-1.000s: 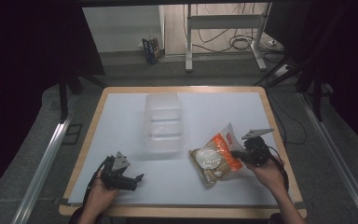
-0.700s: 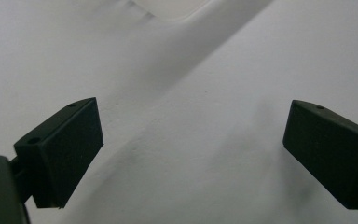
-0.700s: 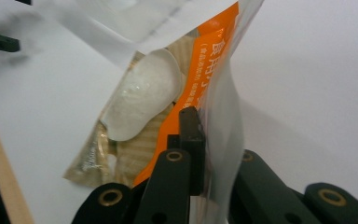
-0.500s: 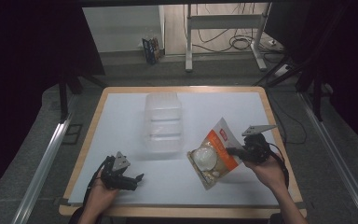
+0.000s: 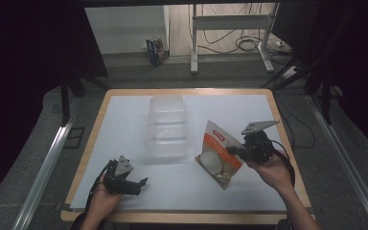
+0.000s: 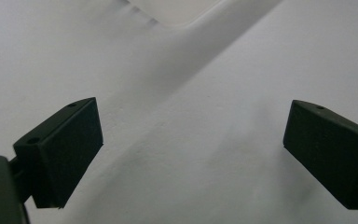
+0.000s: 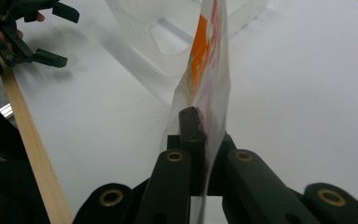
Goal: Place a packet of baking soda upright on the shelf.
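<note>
The fingers (image 7: 192, 122) of the right gripper (image 5: 235, 151) are pressed together on the edge of a snack bag (image 5: 219, 152), and in the right gripper view the thin plastic film (image 7: 208, 84) rises edge-on from between the two black jaws. The bag is clear at its margins, with a white panel, a broad orange band and a red label near its top corner; a pale round item shows through its lower half. In the high view it is held up off the table, tilted, its top corner pointing away from the person and its bottom corner near the white sheet (image 5: 230, 117) that covers the wooden-edged table (image 5: 90, 144). It hangs on the right half of the table, just beside a clear plastic container (image 5: 168, 125) that stands near the middle.

The left gripper (image 5: 136, 184) sits low at the near left corner of the sheet, held in the person's left hand (image 5: 102, 200). Its jaws stand wide apart in the left gripper view, with bare white sheet between the two pads (image 6: 65, 149), and a corner of the clear container (image 6: 177, 10) at the top edge.

The right hand (image 5: 273, 171) grasps its gripper from behind, the grey three-cornered plate (image 5: 259, 126) on top.
</note>
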Available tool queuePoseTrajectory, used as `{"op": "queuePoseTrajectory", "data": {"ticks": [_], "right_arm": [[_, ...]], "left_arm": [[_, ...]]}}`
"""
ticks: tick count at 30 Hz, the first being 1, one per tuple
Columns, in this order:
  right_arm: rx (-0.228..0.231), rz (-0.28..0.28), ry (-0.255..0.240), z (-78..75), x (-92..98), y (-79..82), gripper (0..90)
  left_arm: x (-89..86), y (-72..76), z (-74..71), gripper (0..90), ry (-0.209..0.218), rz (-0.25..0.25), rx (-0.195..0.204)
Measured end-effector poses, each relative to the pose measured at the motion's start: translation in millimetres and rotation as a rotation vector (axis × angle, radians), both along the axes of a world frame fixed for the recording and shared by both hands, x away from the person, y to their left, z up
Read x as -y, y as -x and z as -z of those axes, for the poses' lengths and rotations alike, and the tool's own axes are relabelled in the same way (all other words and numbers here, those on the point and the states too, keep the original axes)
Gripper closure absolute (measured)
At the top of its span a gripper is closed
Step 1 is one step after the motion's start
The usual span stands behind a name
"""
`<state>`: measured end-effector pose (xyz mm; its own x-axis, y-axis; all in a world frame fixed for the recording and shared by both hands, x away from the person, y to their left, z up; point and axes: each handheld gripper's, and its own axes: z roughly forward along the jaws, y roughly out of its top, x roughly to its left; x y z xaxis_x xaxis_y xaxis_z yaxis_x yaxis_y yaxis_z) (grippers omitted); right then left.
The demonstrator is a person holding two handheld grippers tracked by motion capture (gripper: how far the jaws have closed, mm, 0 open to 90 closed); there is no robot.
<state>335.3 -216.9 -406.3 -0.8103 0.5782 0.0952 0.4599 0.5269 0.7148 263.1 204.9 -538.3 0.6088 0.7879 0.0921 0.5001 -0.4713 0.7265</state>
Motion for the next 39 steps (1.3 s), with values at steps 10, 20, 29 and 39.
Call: {"op": "queuePoseTrajectory", "data": {"ticks": [10,20,29,39], "right_arm": [[0.048,-0.006,0.024,-14.9,-4.8,-2.2,88.7],[0.086,0.016,-0.025,-33.2,-1.3,-12.4,88.7],[0.099,-0.001,-0.029,-47.3,-12.1,-30.2,88.6],[0.122,-0.026,-0.062,-66.2,-33.0,-53.2,88.6]], "left_arm": [[-1.5,-0.4,-1.0,4.5,0.042,0.003,-0.004],[-1.5,-1.1,-1.0,4.1,0.055,0.012,-0.018],[-2.0,-1.0,-0.7,4.0,0.062,0.009,-0.02],[-2.6,-1.3,-0.5,4.0,0.059,0.012,-0.024]]}}
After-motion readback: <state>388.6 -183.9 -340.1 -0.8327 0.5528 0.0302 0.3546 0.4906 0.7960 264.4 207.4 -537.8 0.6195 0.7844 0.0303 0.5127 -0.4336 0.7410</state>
